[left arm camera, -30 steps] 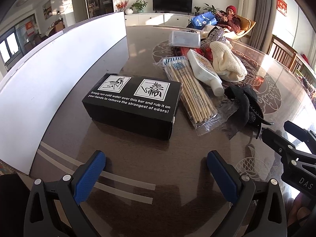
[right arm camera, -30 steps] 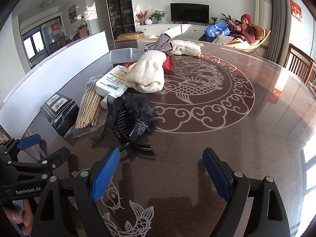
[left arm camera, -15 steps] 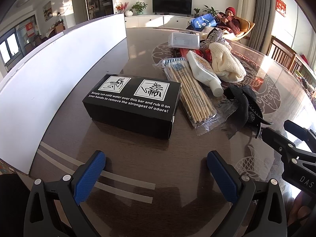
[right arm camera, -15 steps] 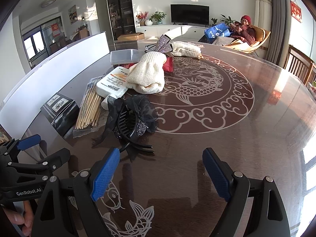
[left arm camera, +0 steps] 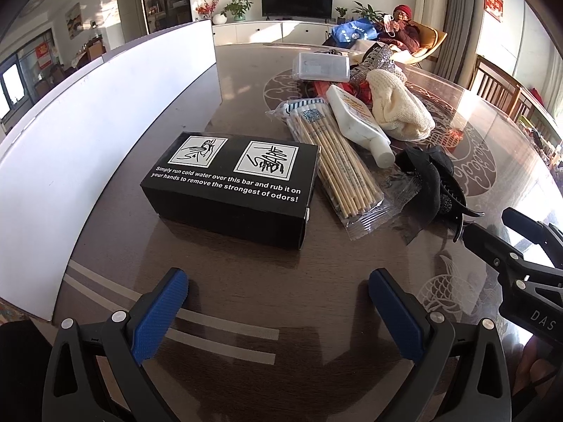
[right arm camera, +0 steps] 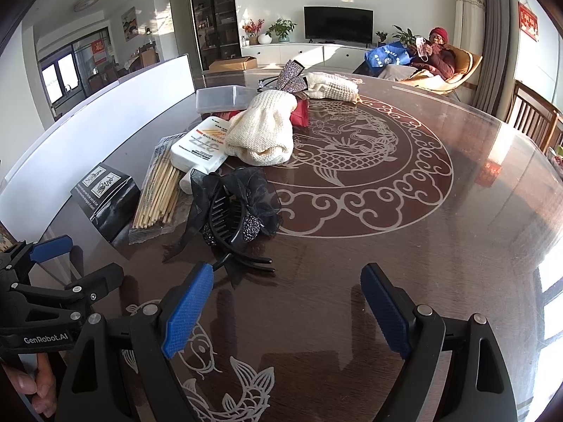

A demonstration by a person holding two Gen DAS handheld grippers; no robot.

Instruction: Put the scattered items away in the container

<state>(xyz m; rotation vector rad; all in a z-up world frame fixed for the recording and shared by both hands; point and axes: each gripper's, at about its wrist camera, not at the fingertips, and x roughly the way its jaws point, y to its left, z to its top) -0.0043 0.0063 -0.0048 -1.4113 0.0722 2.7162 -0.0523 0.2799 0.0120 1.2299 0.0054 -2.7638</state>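
Note:
A black printed box (left arm camera: 232, 183) lies on the dark table just ahead of my open, empty left gripper (left arm camera: 278, 313). Right of it lie a pack of wooden sticks (left arm camera: 337, 168), a white bottle (left arm camera: 359, 123), a cream knit piece (left arm camera: 401, 112) and a black hair claw with a bow (left arm camera: 436, 190). A clear plastic container (left arm camera: 322, 66) sits farther back. My right gripper (right arm camera: 285, 313) is open and empty, just short of the hair claw (right arm camera: 235, 211). The box (right arm camera: 105, 197), sticks (right arm camera: 158, 193), bottle (right arm camera: 204, 147), knit piece (right arm camera: 264, 133) and container (right arm camera: 221, 98) show in the right wrist view.
A tall white board (left arm camera: 88, 112) stands along the table's left side. A sequined bow (right arm camera: 292, 77), a red item (right arm camera: 301, 114) and a second knit piece (right arm camera: 334, 88) lie at the back of the pile. Chairs (right arm camera: 535, 119) stand at the right edge. A person sits far behind.

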